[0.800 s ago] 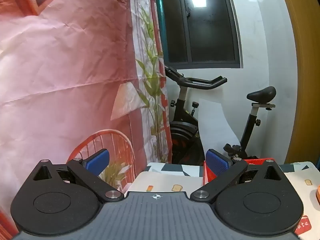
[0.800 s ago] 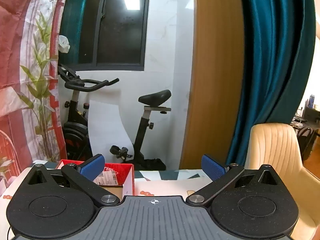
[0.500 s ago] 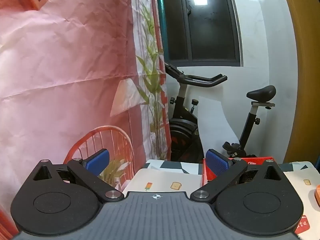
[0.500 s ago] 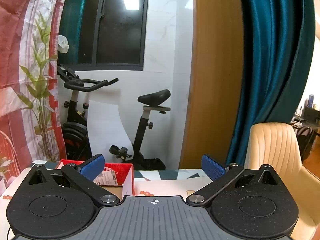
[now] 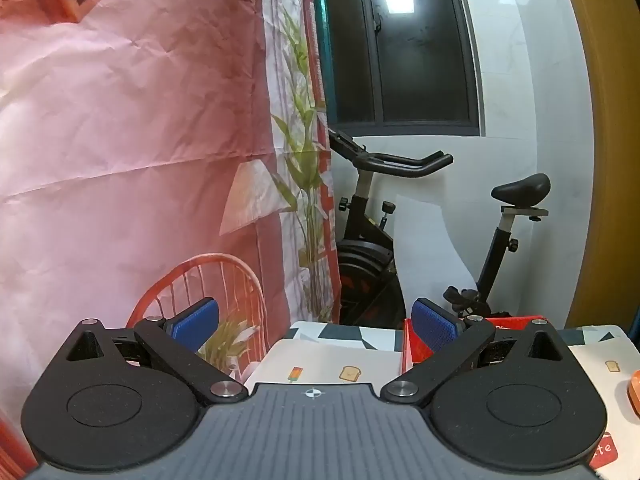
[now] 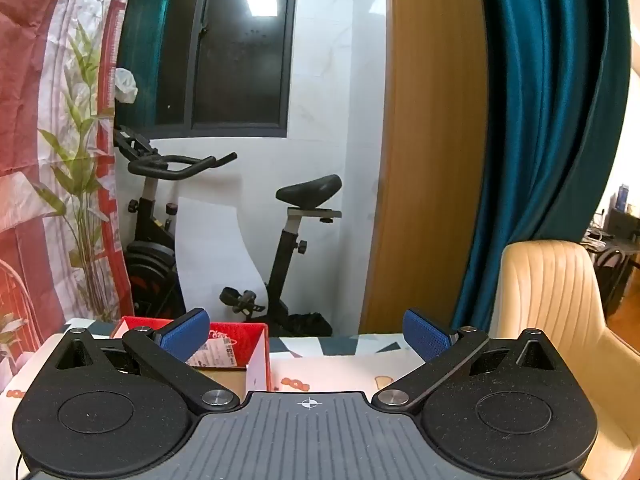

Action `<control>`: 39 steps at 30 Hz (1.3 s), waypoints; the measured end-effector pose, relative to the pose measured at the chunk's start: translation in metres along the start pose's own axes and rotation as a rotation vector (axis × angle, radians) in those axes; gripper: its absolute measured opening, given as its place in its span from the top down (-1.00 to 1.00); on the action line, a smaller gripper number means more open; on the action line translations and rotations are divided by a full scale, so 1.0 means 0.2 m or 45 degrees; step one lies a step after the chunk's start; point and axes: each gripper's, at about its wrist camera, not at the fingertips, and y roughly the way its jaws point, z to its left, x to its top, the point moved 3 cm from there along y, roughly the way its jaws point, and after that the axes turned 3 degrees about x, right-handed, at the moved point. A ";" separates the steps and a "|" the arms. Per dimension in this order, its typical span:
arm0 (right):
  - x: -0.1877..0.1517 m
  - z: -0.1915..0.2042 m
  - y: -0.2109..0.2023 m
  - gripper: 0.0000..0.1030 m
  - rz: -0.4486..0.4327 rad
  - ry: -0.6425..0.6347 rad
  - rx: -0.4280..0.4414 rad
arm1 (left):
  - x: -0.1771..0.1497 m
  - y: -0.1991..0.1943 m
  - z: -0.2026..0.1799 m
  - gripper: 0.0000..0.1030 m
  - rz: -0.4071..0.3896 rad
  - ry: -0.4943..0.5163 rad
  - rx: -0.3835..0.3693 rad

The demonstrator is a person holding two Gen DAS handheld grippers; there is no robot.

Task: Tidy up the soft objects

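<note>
My left gripper (image 5: 314,330) is open and empty, held above the table's far left part. My right gripper (image 6: 306,334) is open and empty, held above the table. An open red cardboard box (image 6: 256,354) stands on the patterned tablecloth (image 6: 344,364) at the far side; in the left wrist view the box (image 5: 408,348) sits just behind my right finger. An orange object (image 5: 634,394) shows only as a sliver at the right edge. No soft object is clearly visible.
A pink printed backdrop (image 5: 120,160) hangs close on the left. An exercise bike (image 6: 280,240) stands behind the table by the white wall. A beige chair (image 6: 560,300) and teal curtain (image 6: 540,140) are on the right.
The left gripper's view has tilted slightly, showing more of the tablecloth in front. The right gripper has hardly moved. Both stay open.
</note>
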 end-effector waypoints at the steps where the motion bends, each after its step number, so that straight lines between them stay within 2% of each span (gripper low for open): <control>1: 0.00 0.00 0.00 -0.99 0.000 0.001 -0.001 | 0.00 0.00 0.00 -1.00 0.000 0.001 0.000; 16: -0.04 0.03 0.02 -0.99 0.010 -0.003 0.005 | 0.00 0.01 0.01 -1.00 0.009 0.004 -0.002; 39: -0.02 0.04 0.01 -0.99 0.018 -0.003 0.013 | -0.01 0.01 0.01 -1.00 0.003 0.007 -0.003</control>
